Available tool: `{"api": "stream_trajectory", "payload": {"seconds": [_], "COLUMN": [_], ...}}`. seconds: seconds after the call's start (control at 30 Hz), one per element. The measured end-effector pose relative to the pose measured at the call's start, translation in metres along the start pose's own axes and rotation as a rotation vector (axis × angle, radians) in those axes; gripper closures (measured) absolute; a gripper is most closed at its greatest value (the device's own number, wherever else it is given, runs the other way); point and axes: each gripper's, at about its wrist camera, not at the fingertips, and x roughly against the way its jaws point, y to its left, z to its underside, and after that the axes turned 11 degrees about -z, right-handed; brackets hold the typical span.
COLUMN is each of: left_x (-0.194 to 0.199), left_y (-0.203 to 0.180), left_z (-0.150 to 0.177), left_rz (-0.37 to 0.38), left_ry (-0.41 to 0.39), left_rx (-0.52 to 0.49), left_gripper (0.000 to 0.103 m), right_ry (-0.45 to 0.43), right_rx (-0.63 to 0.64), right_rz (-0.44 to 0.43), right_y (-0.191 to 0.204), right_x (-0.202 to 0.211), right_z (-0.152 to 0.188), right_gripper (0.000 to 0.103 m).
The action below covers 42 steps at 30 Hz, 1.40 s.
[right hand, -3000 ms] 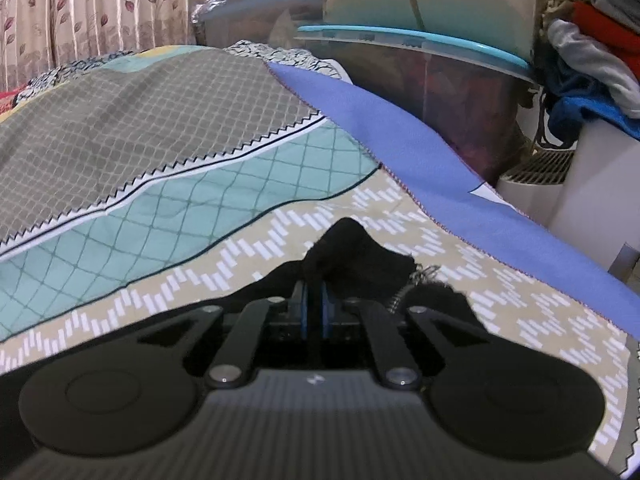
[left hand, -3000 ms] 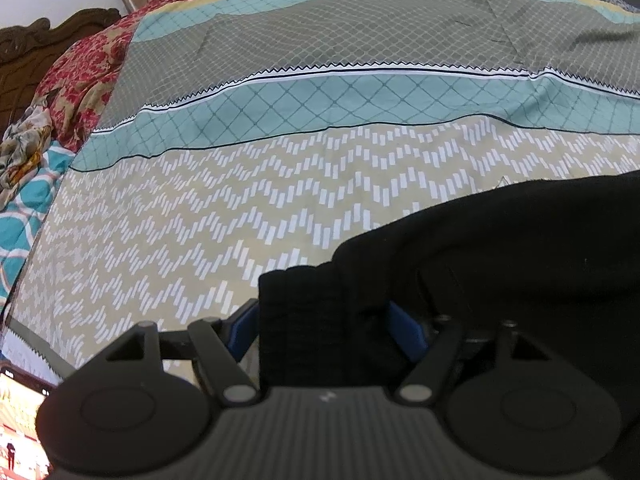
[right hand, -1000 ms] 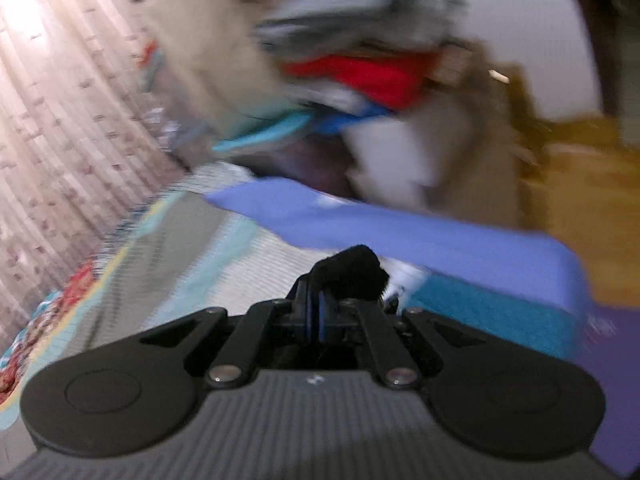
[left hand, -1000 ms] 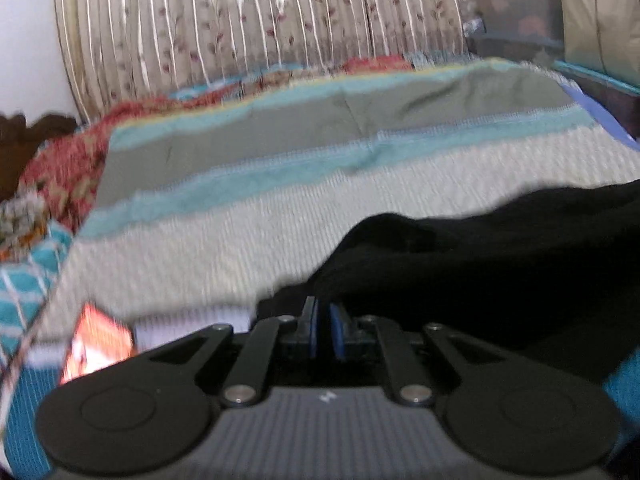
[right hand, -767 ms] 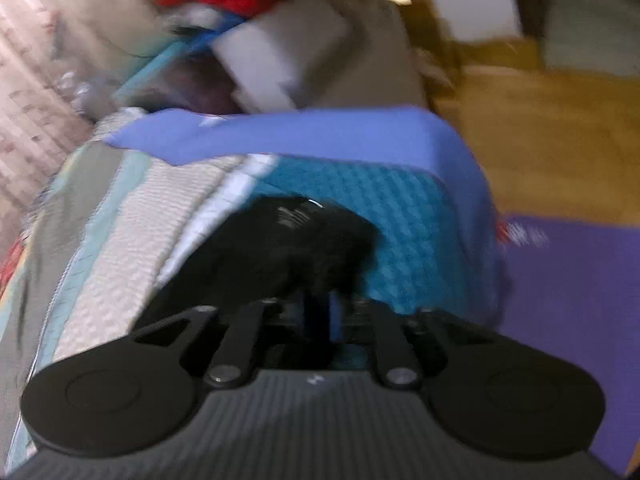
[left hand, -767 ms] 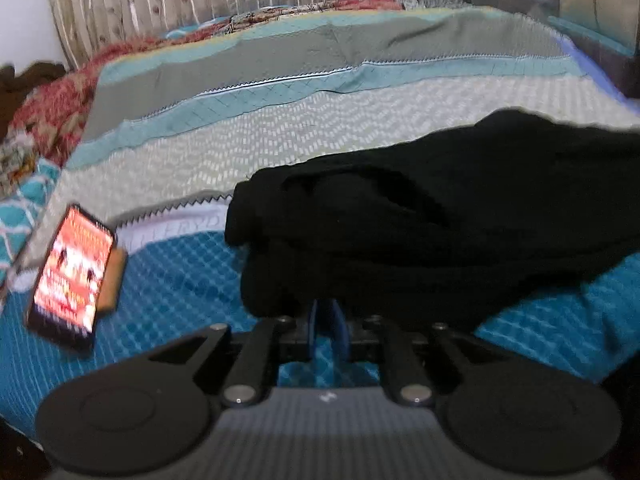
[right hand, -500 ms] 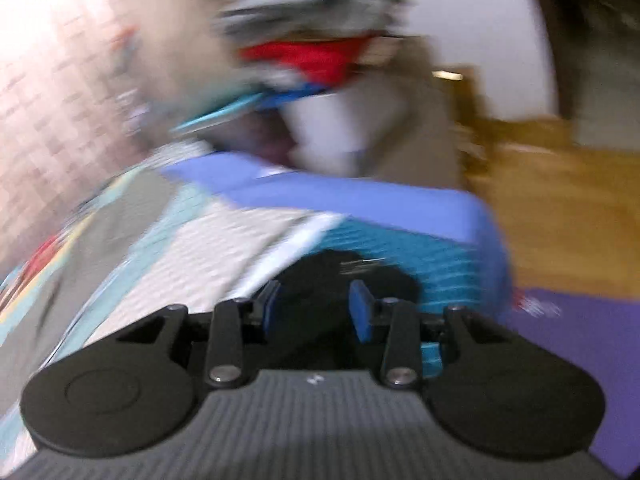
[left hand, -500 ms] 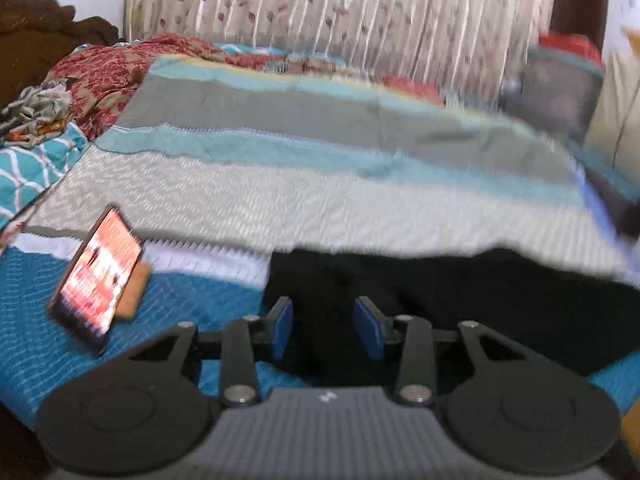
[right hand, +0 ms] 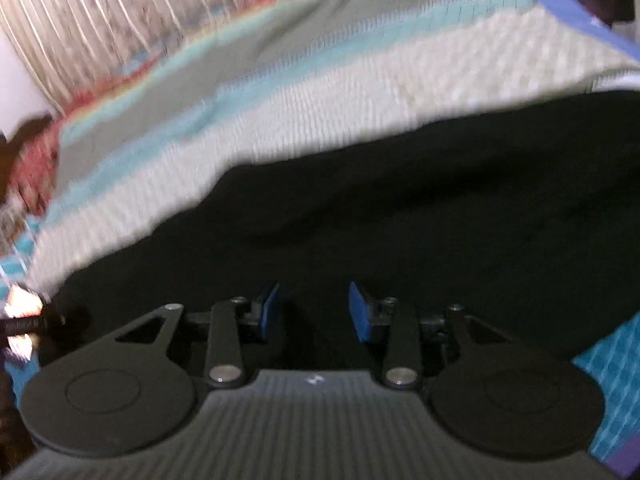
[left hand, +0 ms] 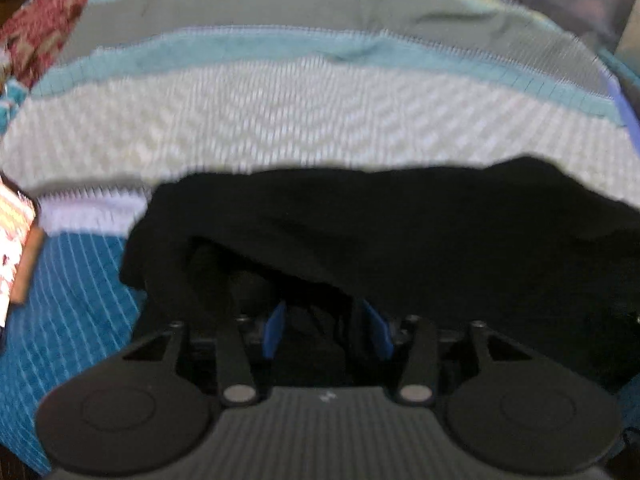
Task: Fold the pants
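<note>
The black pants (left hand: 400,224) lie bunched across the near edge of the bed, over the teal and beige bedspread. My left gripper (left hand: 324,328) is open, its blue pads either side of a dark fold at the pants' left end. In the right wrist view the pants (right hand: 400,208) fill the middle of the frame. My right gripper (right hand: 314,312) is open just above the black cloth, with nothing between the pads. Both views are blurred.
The striped bedspread (left hand: 304,112) stretches away behind the pants. A lit phone (left hand: 12,248) lies at the left edge of the bed; it also shows in the right wrist view (right hand: 20,312). Curtains (right hand: 140,12) hang at the back.
Both grippers, shut on the pants a second ago, have opened and let go. The pants now lie on the bed's near edge. Both grippers have moved back in over the cloth.
</note>
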Motion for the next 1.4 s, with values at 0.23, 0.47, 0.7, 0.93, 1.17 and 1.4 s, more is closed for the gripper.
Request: {"api": "stream_trajectory", "payload": {"seconds": [0.23,0.47,0.7,0.93,1.17,1.4], "left_x": [0.001,-0.002,0.000,0.000,0.000,0.000], "left_y": [-0.005,-0.007,-0.007,-0.003,-0.002,-0.002], "left_z": [0.014,0.011,0.010,0.009,0.008,0.009], "left_rz": [-0.020,-0.013,-0.013,-0.007,-0.003,-0.001], "left_ry": [-0.020,-0.015,-0.008,0.001,0.002,-0.003], "left_rx": [-0.048,-0.055,-0.058,-0.055,-0.055,-0.058], "left_gripper": [0.056,0.054,0.053,0.053,0.053,0.053], "right_ry": [-0.043,-0.053,-0.057,-0.084,0.030,0.171], "right_rx": [-0.024,-0.029,-0.058,0.137,0.284,0.264], "right_rz": [-0.030,-0.021,-0.014,-0.097,-0.239,-0.194], "right_y": [-0.006,-0.004,-0.002,0.040,0.082,0.072], "right_x": [0.014,0.027,0.038,0.041,0.020,0.000], "right_z": [0.014,0.030,0.029,0.036,0.051,0.064], "right_gripper": [0.062,0.061,0.061,0.059,0.059,0.060]}}
